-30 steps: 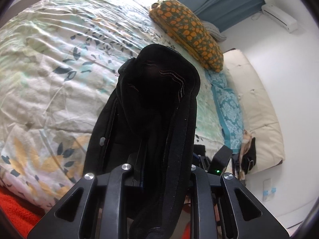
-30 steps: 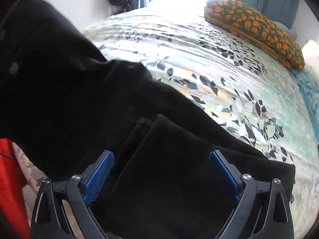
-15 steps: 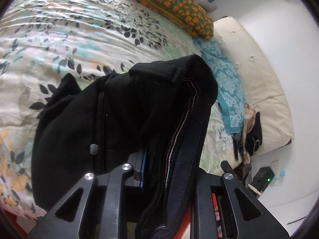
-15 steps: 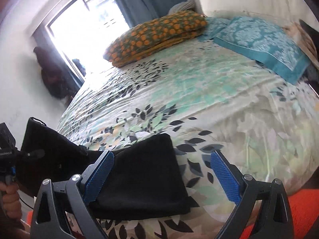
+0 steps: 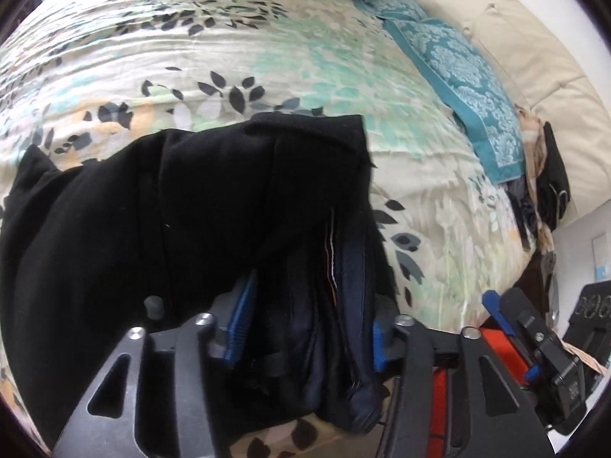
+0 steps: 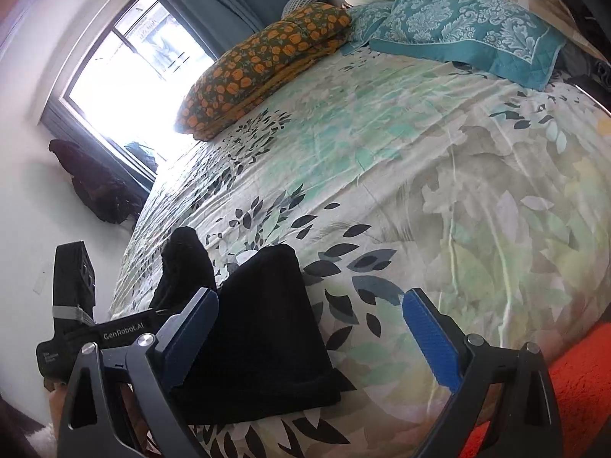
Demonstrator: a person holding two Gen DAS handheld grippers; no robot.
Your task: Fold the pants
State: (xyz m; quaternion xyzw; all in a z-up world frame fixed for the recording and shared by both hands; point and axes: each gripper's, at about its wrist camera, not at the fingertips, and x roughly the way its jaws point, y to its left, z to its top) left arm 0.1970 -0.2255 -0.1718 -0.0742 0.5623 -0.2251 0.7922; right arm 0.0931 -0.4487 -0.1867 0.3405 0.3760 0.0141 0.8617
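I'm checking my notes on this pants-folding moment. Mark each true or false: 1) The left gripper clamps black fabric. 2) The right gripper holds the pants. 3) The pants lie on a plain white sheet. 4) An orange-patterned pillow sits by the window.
1) True: the left gripper is shut on the black pants.
2) False: the right gripper is open, holding nothing.
3) False: the bedspread has a leaf print.
4) True: the orange-patterned pillow lies near the window.

One pair of black pants point(image 5: 183, 206) on one bed point(image 6: 382, 145). Two tongs: left point(image 5: 305, 328), right point(image 6: 309, 328). One orange-patterned pillow point(image 6: 263, 65), two teal pillows point(image 6: 458, 19), one window point(image 6: 126, 72).
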